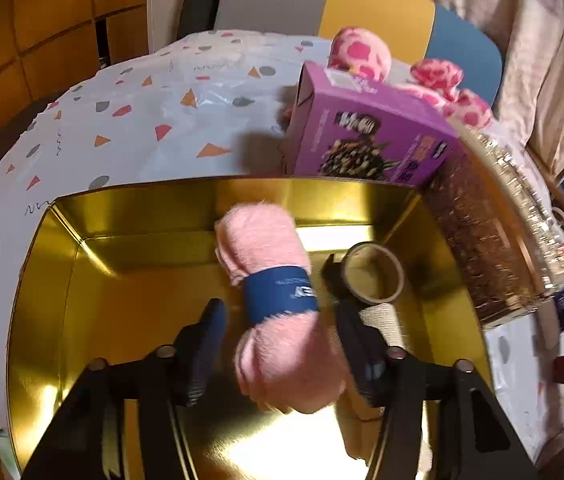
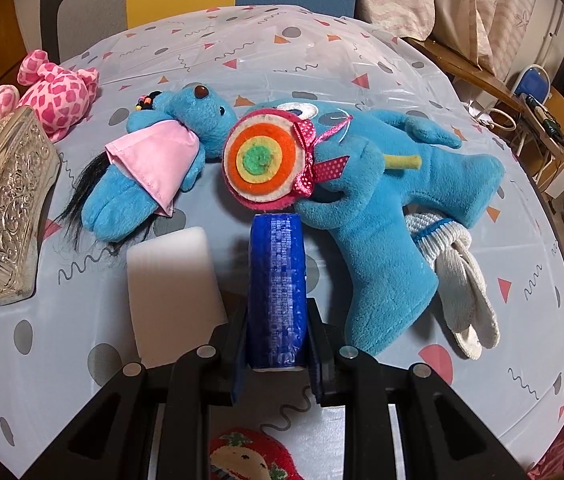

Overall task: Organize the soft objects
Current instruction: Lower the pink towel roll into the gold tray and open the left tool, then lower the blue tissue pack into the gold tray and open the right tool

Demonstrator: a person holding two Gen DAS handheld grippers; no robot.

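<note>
— Over the gold tin [image 1: 62, 280], what is the left gripper [image 1: 282, 344] doing?

— It is hanging about half open, and the pink fuzzy roll with the blue paper band [image 1: 278, 304] is lying between its fingers. The left pad is standing clear of it; whether the right one is touching, I cannot tell. A tape roll [image 1: 375, 276] is sitting in the tin just beside the pink roll, and a purple box [image 1: 369, 136] is standing behind the tin's far wall.

— And the right gripper [image 2: 276, 344]?

— It is squeezing a blue-wrapped pack [image 2: 278, 280], jaws nearly closed, holding it upright above the patterned tablecloth [image 2: 361, 60].

— What is lying around it?

— A white foam block [image 2: 174, 288] is resting just left of the pack, a blue plush with a felt lollipop [image 2: 381, 208] beyond it, a smaller blue plush in a pink bib [image 2: 162, 160] to the left, and a pink spotted plush [image 2: 58, 92] near the embossed silver box [image 2: 2, 208].
</note>
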